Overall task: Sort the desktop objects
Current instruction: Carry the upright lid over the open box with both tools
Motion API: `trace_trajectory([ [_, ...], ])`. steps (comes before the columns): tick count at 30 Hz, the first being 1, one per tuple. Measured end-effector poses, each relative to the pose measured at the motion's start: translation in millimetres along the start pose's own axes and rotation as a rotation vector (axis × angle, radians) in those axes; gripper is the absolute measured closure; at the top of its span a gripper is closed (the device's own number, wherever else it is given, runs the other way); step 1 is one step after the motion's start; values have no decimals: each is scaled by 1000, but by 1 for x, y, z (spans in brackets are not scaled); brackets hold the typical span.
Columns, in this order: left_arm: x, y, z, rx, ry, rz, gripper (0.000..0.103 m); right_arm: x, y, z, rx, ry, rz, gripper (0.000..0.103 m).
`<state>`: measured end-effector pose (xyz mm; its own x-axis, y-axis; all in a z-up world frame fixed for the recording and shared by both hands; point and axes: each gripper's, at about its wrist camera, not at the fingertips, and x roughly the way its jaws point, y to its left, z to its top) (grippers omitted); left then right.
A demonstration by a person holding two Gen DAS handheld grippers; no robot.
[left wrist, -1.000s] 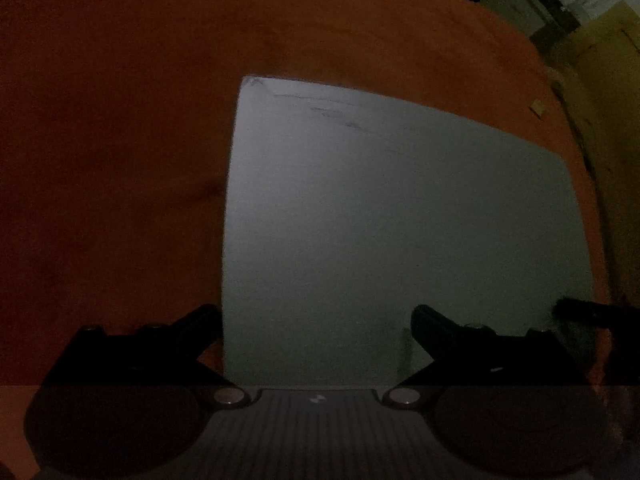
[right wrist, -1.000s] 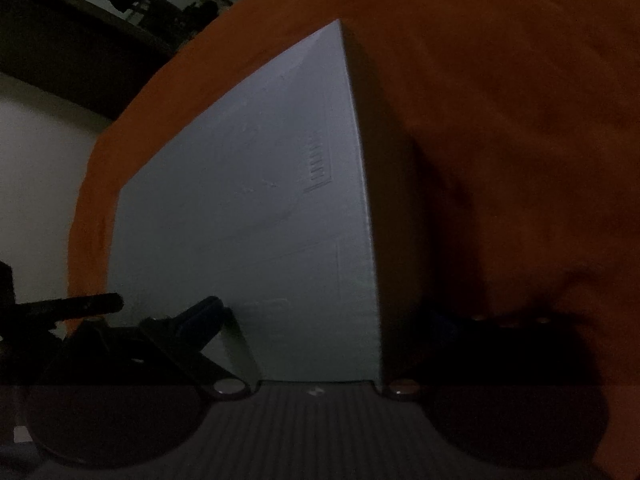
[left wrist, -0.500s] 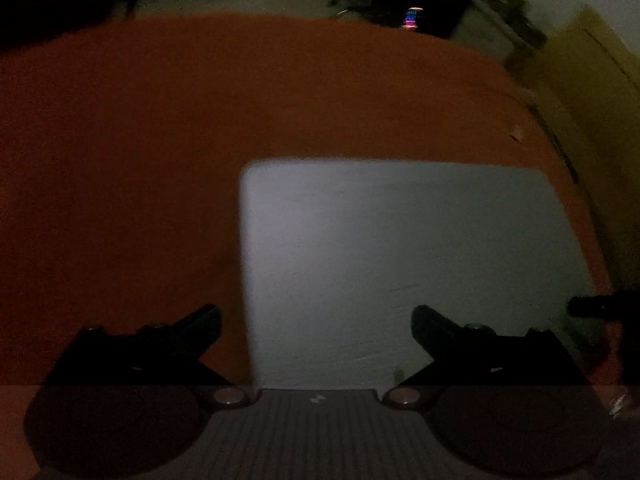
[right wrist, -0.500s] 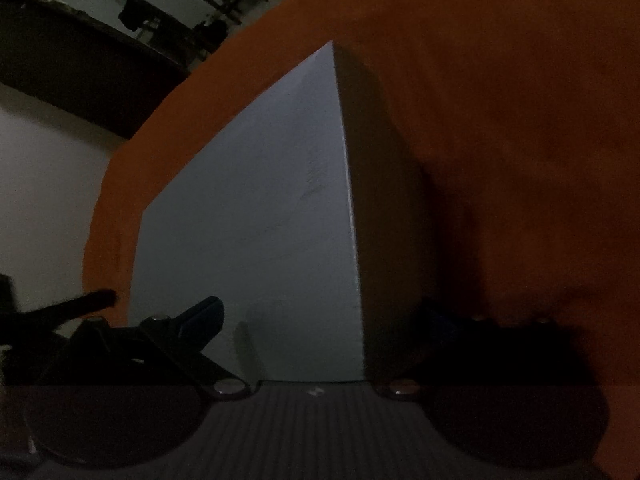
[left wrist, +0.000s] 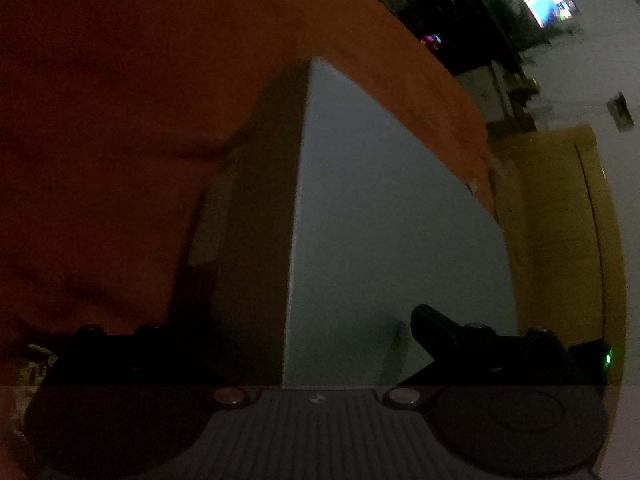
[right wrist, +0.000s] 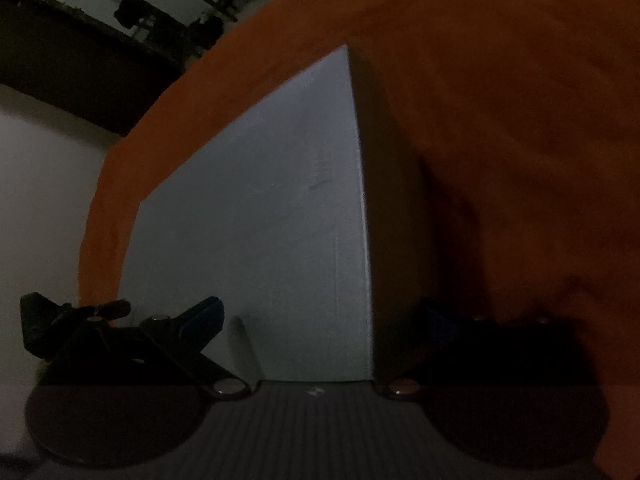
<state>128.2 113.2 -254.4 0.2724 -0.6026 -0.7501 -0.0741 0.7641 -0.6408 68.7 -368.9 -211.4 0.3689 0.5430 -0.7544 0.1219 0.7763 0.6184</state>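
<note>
Both hand-held grippers, left (left wrist: 316, 344) and right (right wrist: 320, 320), jaws apart, straddle the flat white rectangular board (left wrist: 384, 216) at twelve o'clock, seemingly to lift it off the orange-covered worktop (right wrist: 500, 100).

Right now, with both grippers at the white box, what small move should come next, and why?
Probably close both jaws on the white box: the left gripper and right gripper each straddle one of its upper edges, jaws wide open, nothing gripped yet.
</note>
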Motion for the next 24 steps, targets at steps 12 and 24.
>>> trace_trajectory([
  [12,-36,-24,-34,124,19,86,0,-10,-3,-8,-29,-14,22,0],
  [24,-17,-4,-32,171,182,196,1,25,-19,-13,-73,163,-25,0],
])
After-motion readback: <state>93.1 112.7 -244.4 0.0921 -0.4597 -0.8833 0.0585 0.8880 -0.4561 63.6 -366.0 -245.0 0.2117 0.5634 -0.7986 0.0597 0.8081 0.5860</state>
